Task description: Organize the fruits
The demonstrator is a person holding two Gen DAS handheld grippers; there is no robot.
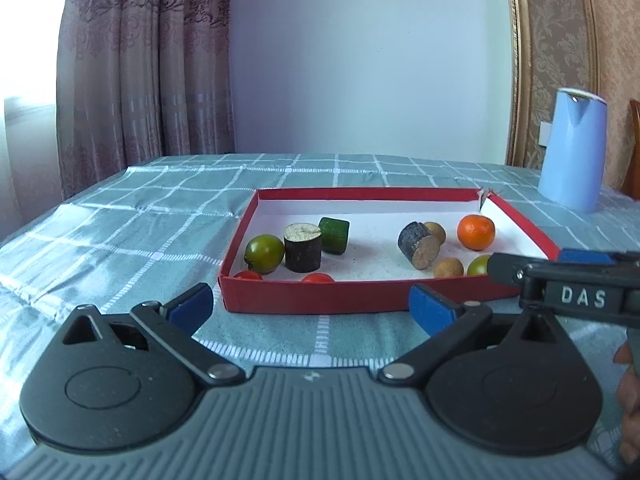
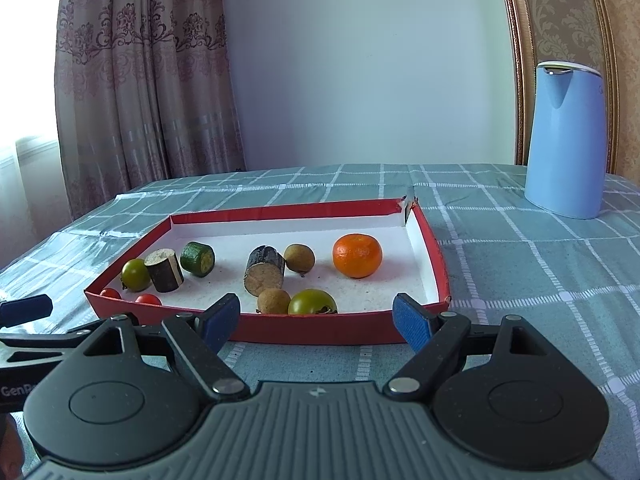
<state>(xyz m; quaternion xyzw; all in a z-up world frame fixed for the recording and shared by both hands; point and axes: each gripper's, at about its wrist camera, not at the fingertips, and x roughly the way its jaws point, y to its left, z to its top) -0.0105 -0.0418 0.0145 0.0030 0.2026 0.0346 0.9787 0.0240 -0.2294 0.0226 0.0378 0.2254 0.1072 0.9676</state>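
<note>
Both grippers hover low at the near edge of the surface (image 2: 520,264), which wears a teal checked cloth. The left gripper (image 1: 312,306) fills the bottom of its own view, its blue-padded fingers (image 1: 434,312) spread wide apart with nothing between them. The right gripper (image 2: 316,320) sits the same way in its view, fingers (image 2: 412,320) well apart and holding nothing; it also pokes in at the right edge of the left view.

Just beyond both sets of fingertips lies the red tray (image 2: 320,330), white inside, centre frame in each view. All the fruit is in it. The orange mandarin (image 2: 357,255) sits toward the tray's right side, on its own. Near the front wall, a green tomato (image 2: 312,302) touches a brown longan (image 2: 273,301), with a dark sugarcane chunk (image 2: 264,274) lying on its side just behind, and a second longan (image 2: 299,258) beside that. Over on the left of the tray, another green tomato (image 2: 135,275) presses against an upright sugarcane chunk (image 2: 164,270), a green cane piece (image 2: 197,259) just right of it. Two red cherry tomatoes (image 2: 148,299) peek over the front-left wall.

At the right, a pale blue kettle (image 2: 566,140) stands well apart from the tray.
</note>
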